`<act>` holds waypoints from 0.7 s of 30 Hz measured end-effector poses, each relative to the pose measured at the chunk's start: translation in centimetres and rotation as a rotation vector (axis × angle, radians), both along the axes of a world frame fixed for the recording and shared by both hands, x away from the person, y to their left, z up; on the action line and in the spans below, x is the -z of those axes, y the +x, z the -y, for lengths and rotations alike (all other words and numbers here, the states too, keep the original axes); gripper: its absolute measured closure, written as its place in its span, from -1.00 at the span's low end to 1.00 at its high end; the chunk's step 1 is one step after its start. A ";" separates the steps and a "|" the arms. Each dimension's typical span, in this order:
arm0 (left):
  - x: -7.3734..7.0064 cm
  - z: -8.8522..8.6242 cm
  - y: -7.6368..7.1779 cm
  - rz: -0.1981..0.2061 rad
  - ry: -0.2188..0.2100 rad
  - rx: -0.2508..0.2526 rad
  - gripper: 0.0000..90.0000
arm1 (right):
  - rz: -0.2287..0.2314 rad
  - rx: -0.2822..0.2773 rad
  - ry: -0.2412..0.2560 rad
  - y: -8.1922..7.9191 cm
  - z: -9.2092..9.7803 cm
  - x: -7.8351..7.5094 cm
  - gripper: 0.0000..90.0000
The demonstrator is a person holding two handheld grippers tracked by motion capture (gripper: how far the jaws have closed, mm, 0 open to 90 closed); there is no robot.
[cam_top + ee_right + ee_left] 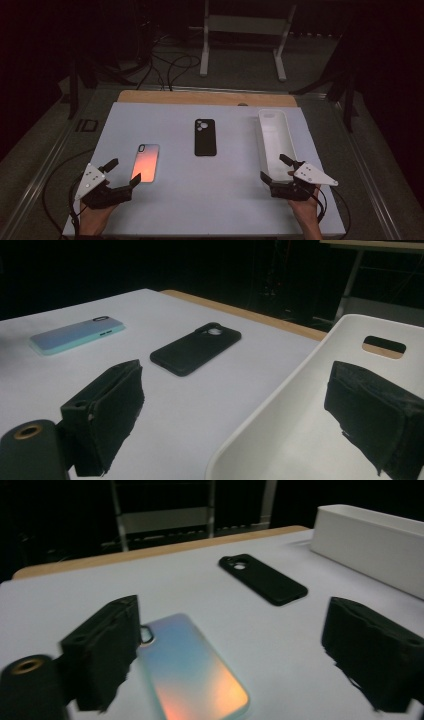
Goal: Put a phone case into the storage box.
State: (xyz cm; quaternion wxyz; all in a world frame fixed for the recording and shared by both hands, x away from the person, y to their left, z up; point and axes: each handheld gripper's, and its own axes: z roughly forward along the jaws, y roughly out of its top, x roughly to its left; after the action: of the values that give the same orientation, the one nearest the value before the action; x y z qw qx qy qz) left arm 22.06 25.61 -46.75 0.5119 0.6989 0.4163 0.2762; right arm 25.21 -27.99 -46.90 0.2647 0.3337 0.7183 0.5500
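A phone (146, 162) with a shiny pink-orange back lies flat on the white table mat, left of centre. A black phone case (205, 137) lies at the middle, camera hole toward the far side. My left gripper (124, 172) stands open just near-left of the phone; in the left gripper view the phone (192, 672) lies beside the left jaw, untouched. My right gripper (273, 166) stands open at the near end of a long white tray (276, 142). In the right gripper view one jaw is inside the tray (300, 430) and the other outside its wall.
The white mat (200, 200) covers a wooden tabletop (200, 96) whose far edge shows. Cables trail off the left side. A white metal stand (245, 30) is on the floor beyond the table. The tray holds nothing.
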 end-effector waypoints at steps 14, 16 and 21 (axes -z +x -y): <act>0.8 -0.4 0.7 -0.025 0.003 -0.032 -1.00 | -0.006 -0.002 0.004 0.0 -0.3 0.2 -0.81; 0.9 -0.4 0.8 -0.035 0.004 -0.039 -1.00 | -0.005 -0.003 0.001 0.0 -0.3 0.2 -0.81; 1.0 0.0 1.3 -0.078 0.019 -0.048 -1.00 | -0.007 -0.003 -0.005 0.0 -0.4 0.3 -0.81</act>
State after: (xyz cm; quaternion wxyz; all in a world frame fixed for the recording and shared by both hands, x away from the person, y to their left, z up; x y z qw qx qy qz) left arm 23.36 25.62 -47.70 0.4820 0.7035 0.4500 0.2650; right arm 25.19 -27.62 -47.16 0.2622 0.3340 0.7212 0.5473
